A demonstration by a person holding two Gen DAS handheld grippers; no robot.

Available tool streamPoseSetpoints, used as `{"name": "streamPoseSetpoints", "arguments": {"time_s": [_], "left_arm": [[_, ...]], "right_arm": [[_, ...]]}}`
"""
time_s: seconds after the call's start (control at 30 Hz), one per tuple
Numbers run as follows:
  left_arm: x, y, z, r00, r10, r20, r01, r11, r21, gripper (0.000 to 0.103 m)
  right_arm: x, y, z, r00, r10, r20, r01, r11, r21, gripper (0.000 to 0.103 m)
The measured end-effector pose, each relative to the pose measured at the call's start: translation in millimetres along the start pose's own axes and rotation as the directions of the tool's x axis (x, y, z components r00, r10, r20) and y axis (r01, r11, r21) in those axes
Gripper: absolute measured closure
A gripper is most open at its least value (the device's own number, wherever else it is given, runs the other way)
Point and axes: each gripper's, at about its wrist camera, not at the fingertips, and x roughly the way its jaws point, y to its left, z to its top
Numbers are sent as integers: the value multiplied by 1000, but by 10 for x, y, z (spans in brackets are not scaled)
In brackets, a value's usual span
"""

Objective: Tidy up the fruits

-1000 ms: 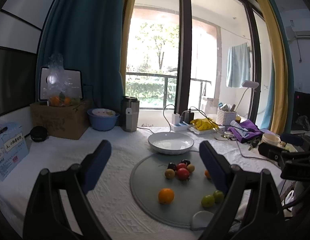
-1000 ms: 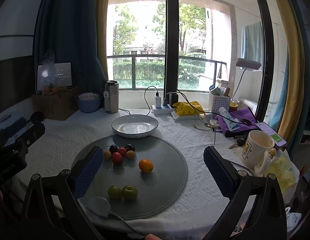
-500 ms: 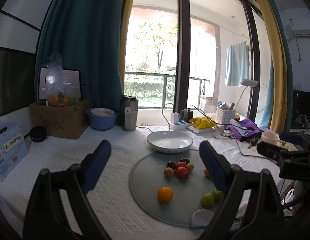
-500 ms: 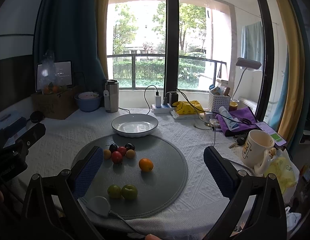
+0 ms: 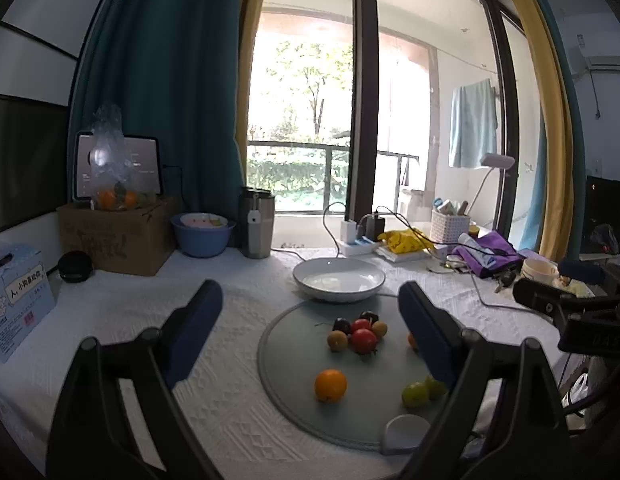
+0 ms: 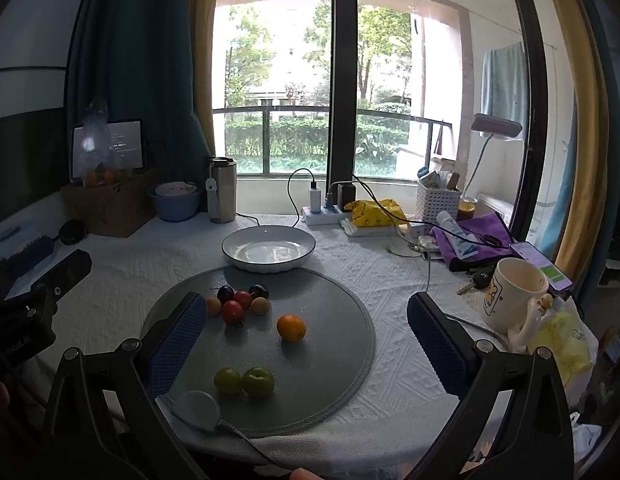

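A round grey mat (image 6: 330, 344) (image 5: 293, 400) lies on the white tablecloth with fruit on it. An orange (image 6: 291, 327) (image 5: 330, 385) sits mid-mat. Two green plums (image 6: 257, 381) (image 5: 416, 394) lie near the front. A cluster of red, dark and yellow small fruits (image 6: 239, 304) (image 5: 360, 332) lies toward the back. An empty white plate (image 6: 268, 247) (image 5: 338, 279) stands just behind the mat. My left gripper (image 5: 305, 320) and right gripper (image 6: 305, 328) are both open and empty, held above the near edge of the table.
A white mug (image 6: 516, 294) stands at the right, with a purple cloth (image 6: 470, 240), keys and cables behind it. A steel tumbler (image 6: 221, 190), blue bowl (image 6: 175, 200) and cardboard box (image 5: 117, 236) stand at the back left. A small white disc with a cable (image 6: 197, 406) lies on the mat's front edge.
The left wrist view has shifted slightly, so the mat and fruit sit a little higher and more to the left. The right gripper has barely moved. Both stay open.
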Motion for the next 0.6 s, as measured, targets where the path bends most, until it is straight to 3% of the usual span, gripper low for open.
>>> {"name": "streamPoseSetpoints", "arguments": {"time_s": [0.6], "left_arm": [[12, -13, -29, 1000, -4, -10, 4, 1000, 3, 12]], "right_arm": [[29, 4, -19, 1000, 0, -12, 0, 1000, 3, 1]]}}
